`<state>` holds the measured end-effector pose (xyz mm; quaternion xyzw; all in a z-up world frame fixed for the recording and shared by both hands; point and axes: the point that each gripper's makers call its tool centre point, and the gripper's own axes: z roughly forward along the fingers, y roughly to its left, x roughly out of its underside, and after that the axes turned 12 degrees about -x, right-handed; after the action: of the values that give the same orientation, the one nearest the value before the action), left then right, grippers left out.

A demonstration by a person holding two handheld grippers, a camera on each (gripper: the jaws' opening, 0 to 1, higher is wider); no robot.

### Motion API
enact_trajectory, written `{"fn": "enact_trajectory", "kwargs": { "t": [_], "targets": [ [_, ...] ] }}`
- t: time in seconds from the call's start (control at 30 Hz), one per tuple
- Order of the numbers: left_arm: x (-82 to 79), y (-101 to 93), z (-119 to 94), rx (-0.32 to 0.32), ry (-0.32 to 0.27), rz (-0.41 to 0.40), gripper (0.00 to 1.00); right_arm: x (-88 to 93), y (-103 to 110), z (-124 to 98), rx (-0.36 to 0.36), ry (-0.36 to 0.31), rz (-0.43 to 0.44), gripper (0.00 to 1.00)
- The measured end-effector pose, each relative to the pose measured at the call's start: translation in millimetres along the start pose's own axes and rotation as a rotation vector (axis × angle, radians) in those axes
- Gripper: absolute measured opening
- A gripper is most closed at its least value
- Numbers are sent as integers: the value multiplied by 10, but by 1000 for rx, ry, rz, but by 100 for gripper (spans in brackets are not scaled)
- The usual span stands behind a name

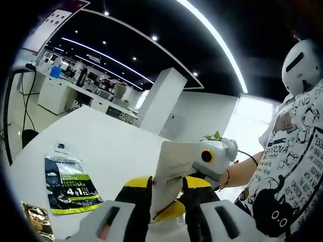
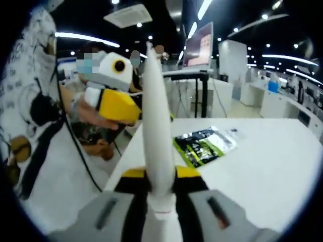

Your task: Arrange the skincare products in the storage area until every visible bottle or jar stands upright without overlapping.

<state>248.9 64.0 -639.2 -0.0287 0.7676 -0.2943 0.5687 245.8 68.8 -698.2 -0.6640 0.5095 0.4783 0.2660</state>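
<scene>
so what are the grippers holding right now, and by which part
Both hold one white tube. The left gripper clamps its flat lower edge; the right gripper clamps it near the cap end.

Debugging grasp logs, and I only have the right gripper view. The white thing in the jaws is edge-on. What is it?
Observer: The left gripper view shows its broad face: a flat white pack with faint grey print.
Operator: Is the left gripper on it too?
Observer: Yes, its jaws are closed on the pack.
Operator: Anything on the table besides the green sachet?
Observer: A gold-brown packet lies near that sachet.
</scene>
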Motion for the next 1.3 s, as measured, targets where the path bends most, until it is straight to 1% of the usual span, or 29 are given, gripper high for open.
{"fn": "enact_trajectory", "kwargs": {
  "t": [0.2, 0.33, 0.53, 0.77, 0.87, 0.97, 1.0, 1.03, 1.07, 1.1, 1.2, 1.3],
  "targets": [
    [16, 18, -22, -9, 6, -2, 24, 8, -4, -31, 25, -18, 17, 18],
    [45, 9, -27, -8, 17, -8, 24, 12, -9, -41, 35, -12, 28, 19],
    [79, -8, -13, -3, 37, -1, 24, 16, 0, -42, 53, -23, 40, 19],
    [63, -16, -19, -7, 41, -9, 24, 50, 29, -32, 55, 0, 36, 19],
    [61, -13, -21, -9, 37, -13, 24, 46, 6, -29, 60, 20, 63, 19],
    [77, 15, -6, -19, 40, -24, 24, 69, -46, -33, 67, 57, 169, 19],
    [80, 23, 5, -22, 42, -29, 24, 71, -59, -28, 62, 69, 219, 19],
    [81, 23, 9, -22, 46, -31, 24, 74, -68, -23, 57, 78, 248, 19],
    [81, 20, 12, -24, 48, -29, 24, 66, -87, -7, 51, 85, 254, 19],
    [81, 22, 13, -27, 50, -26, 24, 52, -104, 7, 52, 87, 241, 19],
    [90, 45, 12, -40, 63, -13, 24, 53, -72, 42, 34, 102, 220, 19],
    [62, 69, -5, -54, 63, -1, 24, 55, -52, 72, 21, 90, 239, 19]
  ]
}}
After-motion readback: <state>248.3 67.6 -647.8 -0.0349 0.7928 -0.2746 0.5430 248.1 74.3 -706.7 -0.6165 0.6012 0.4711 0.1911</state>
